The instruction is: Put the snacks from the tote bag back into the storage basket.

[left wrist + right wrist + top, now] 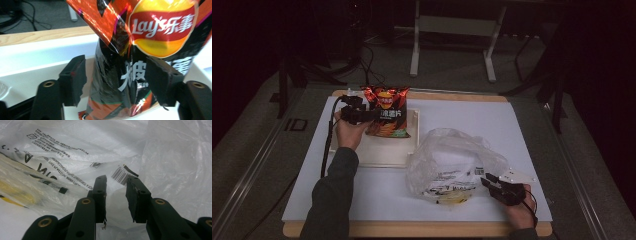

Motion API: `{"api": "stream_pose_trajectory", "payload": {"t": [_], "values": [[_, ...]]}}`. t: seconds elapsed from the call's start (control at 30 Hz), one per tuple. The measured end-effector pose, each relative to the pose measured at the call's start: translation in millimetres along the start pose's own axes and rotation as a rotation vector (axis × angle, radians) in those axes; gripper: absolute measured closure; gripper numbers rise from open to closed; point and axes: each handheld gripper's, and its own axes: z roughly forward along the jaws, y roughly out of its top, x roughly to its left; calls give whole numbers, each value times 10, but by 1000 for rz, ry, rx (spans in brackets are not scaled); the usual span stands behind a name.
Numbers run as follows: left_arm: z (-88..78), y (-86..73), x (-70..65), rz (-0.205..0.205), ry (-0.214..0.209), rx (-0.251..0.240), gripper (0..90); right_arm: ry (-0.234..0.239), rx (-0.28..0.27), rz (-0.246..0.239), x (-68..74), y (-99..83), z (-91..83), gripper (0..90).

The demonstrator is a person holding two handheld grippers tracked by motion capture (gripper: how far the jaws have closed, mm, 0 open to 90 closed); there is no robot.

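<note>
A shallow white tray [384, 155] sits on the white sheet covering my desk [512, 120], and a red and black bag of crisps [387, 112] stands upright in its far half, leaning a little. Nearer to me and to the right, a crumpled clear plastic bag [452, 162] lies on the sheet; through its film I can see something yellow near its lower edge, but I cannot tell what it is. My left hand [346, 131] reaches forward along the tray's left side, with my left gripper [364, 114] pointing sideways at the crisp bag. In the left gripper view its fingers [73, 80] are spread wide: the bag stands between them, clear of the left pad, while the right pad sits at or just in front of the bag's surface, and I cannot make out whether it touches. My right hand [519, 207] rests near the front right corner of the desk, my right gripper [498, 186] aimed at the plastic bag's right edge. Its fingers [98, 195] are partly apart with loose film and a printed barcode bunched in the gap; whether they pinch the film I cannot tell. The top of the crisp bag is cut off in the left gripper view, and the room beyond the desk is too dark to read.
</note>
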Motion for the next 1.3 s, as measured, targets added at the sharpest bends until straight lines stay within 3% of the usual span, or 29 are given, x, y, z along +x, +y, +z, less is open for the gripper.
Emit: {"api": "stream_pose_trajectory", "payload": {"t": [0.4, 0.57, 0.9, 1.07, 1.3], "values": [[-189, 0, -31, 29, -53, -32, 334, -6, -5, -4, 14, 9, -21, 695], [-275, 8, -73, 54, -42, -42, 374, -5, -3, 0, 10, 4, -23, 694], [-400, -7, -147, 125, -54, -38, 560, -6, -3, -2, 11, 5, -25, 695], [-427, -6, -174, 140, -56, -39, 569, -5, -4, -3, 12, 6, -25, 695], [-485, -9, -302, 195, -75, -33, 543, -6, -3, -2, 12, 7, -28, 695]]}}
